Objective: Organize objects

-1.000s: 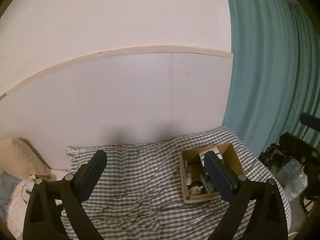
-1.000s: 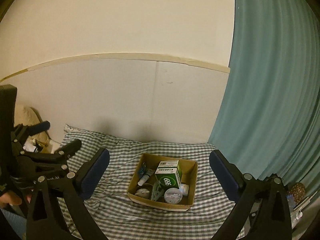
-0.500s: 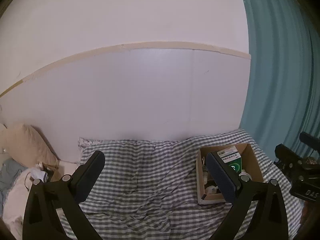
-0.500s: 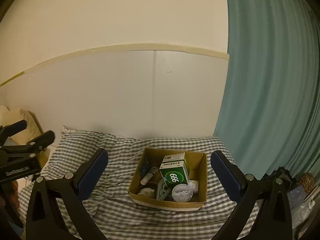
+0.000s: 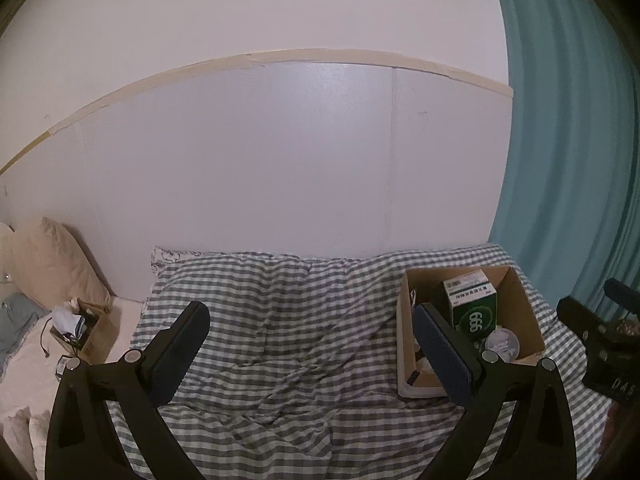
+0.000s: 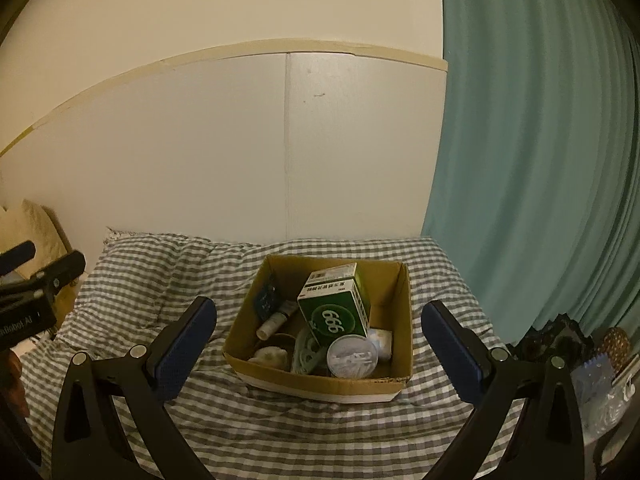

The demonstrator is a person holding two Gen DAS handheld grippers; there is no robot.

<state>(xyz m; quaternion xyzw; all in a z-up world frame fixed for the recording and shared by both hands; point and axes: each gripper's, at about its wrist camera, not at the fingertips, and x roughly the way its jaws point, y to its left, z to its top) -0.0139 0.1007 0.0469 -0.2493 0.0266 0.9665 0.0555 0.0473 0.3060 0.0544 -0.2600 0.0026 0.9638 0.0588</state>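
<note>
An open cardboard box (image 6: 394, 288) sits on a grey checked cloth (image 6: 152, 280). It holds a green carton marked 999 (image 6: 334, 312), a round silver tin (image 6: 352, 358), a small white bottle (image 6: 274, 322) and other small items. My right gripper (image 6: 318, 332) is open and empty, held above and in front of the box. My left gripper (image 5: 312, 340) is open and empty over the bare cloth (image 5: 280, 320), left of the box (image 5: 524, 312). The carton (image 5: 472, 306) shows there too.
A white wall panel (image 6: 200, 160) backs the cloth. A teal curtain (image 6: 540, 160) hangs at the right. A beige pillow (image 5: 52, 260) and a small box of clutter (image 5: 80, 328) lie at the left. Bags and dark items (image 6: 600, 360) sit at the right.
Both grippers have drifted: the left view swung left so the box sits further right; the right gripper has come nearer the box, which looks larger. Both stay open.
</note>
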